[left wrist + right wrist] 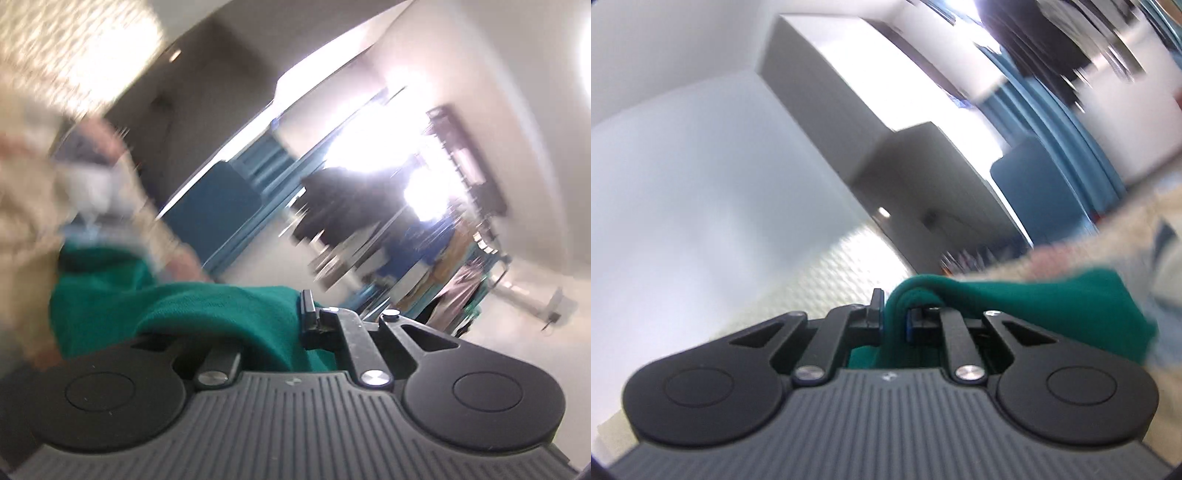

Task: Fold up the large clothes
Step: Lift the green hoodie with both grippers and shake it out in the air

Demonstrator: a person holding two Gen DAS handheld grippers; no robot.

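Up close, we see our left gripper [301,314] pinched shut on soft green cloth [177,306] that drapes over its black metal fingers. Our right gripper [894,317] squeezes a thick rounded fold of the same green cloth [1052,299]. Both ends hang up in the air. Behind it is a blurry cream bumpy fabric [1108,236], then blue curtains [1052,122] and a smooth white wall [683,166].
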